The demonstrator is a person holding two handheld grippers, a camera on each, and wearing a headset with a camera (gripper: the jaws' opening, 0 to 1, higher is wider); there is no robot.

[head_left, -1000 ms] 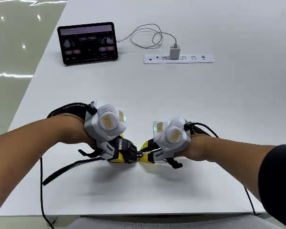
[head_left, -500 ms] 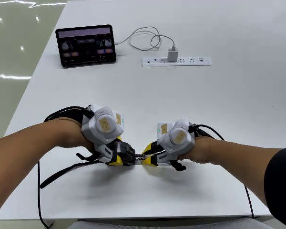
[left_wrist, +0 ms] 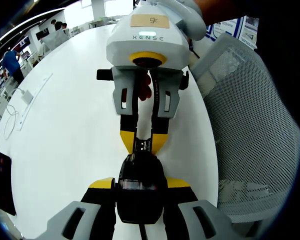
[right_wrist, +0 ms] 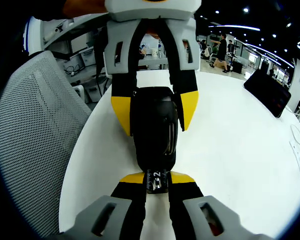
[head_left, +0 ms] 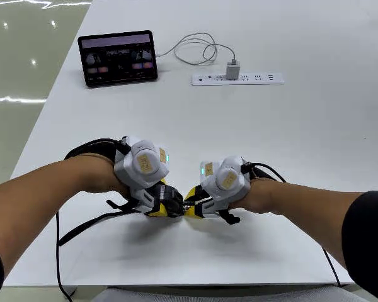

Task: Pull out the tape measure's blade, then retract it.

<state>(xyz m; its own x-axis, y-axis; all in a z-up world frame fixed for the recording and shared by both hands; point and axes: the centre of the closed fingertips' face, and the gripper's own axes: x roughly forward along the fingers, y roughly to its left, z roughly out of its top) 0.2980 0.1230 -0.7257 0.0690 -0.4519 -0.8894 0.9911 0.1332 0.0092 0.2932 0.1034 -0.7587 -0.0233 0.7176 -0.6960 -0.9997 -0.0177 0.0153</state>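
- White workbench (head_left: 290,138) stretches away from the person, and down at its near edge the two grippers meet nose to nose, a forearm behind each.
- Left gripper (head_left: 159,202) has the tape measure (head_left: 171,202): the black case sits squeezed between its yellow-tipped jaws, low over the bench top (whether it actually touches the surface is hard to tell).
- Right gripper (head_left: 194,209) comes in from the other side, jaws clenched on the end of the blade (right_wrist: 156,181), and the right gripper view catches printed numerals on the strip pinched there.
- A short stub of blade shows between the case mouth and the right jaws, so the two sets of yellow tips sit just beside each other.
- Over in the left gripper view the case lies dead centre between that gripper's own jaws, with the right gripper facing straight back at it.
- Far side of the bench: a tablet (head_left: 118,58) with its screen lit, and to its right a power strip (head_left: 238,78) with a white charger (head_left: 232,68) plugged in.
- A cable (head_left: 195,50) loops from the charger towards the tablet.
- A mesh chair back (left_wrist: 250,140) stands just beside the bench's near edge.
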